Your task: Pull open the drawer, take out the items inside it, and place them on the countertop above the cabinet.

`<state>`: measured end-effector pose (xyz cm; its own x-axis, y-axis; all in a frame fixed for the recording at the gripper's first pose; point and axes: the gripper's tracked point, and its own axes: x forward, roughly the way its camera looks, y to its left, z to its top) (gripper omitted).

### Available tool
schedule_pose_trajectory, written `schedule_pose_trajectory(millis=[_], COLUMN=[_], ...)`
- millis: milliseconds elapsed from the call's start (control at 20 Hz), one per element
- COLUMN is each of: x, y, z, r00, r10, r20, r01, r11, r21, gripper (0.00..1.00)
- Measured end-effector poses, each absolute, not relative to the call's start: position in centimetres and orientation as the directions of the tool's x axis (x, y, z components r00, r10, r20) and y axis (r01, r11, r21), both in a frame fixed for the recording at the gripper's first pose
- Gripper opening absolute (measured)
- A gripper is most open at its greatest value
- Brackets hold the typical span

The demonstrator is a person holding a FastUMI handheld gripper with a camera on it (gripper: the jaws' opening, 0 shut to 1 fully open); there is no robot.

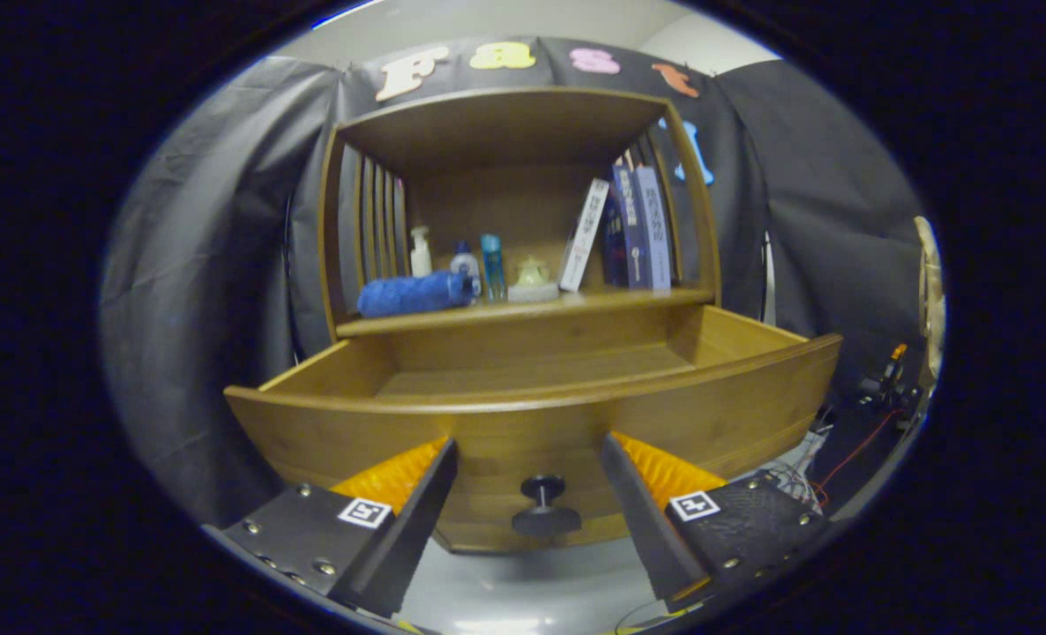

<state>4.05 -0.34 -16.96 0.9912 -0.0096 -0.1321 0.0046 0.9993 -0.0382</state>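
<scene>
In the gripper view the tongs [530, 459] point level at the front of the drawer [532, 414], fingers spread wide and holding nothing. The round knob [544, 504] sits between them, touched by neither. The drawer is pulled out; its visible floor looks bare. On the countertop [541, 309] above, a blue towel roll [415, 294] lies near the left edge, bottles [466, 265] behind, books [633, 231] toward the right end.
</scene>
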Motion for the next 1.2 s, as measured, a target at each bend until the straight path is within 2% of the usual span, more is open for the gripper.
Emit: schedule_pose_trajectory(millis=[150, 1200], x=[4.6, 12.1], y=[-0.4, -0.4], z=[-16.5, -15.6], r00=[0.996, 0.994], r10=[0.000, 0.028], r20=[-0.094, -0.108], r01=[-0.002, -0.033], r11=[1.000, 0.999], r21=[-0.021, -0.037], gripper=[0.99, 0.99])
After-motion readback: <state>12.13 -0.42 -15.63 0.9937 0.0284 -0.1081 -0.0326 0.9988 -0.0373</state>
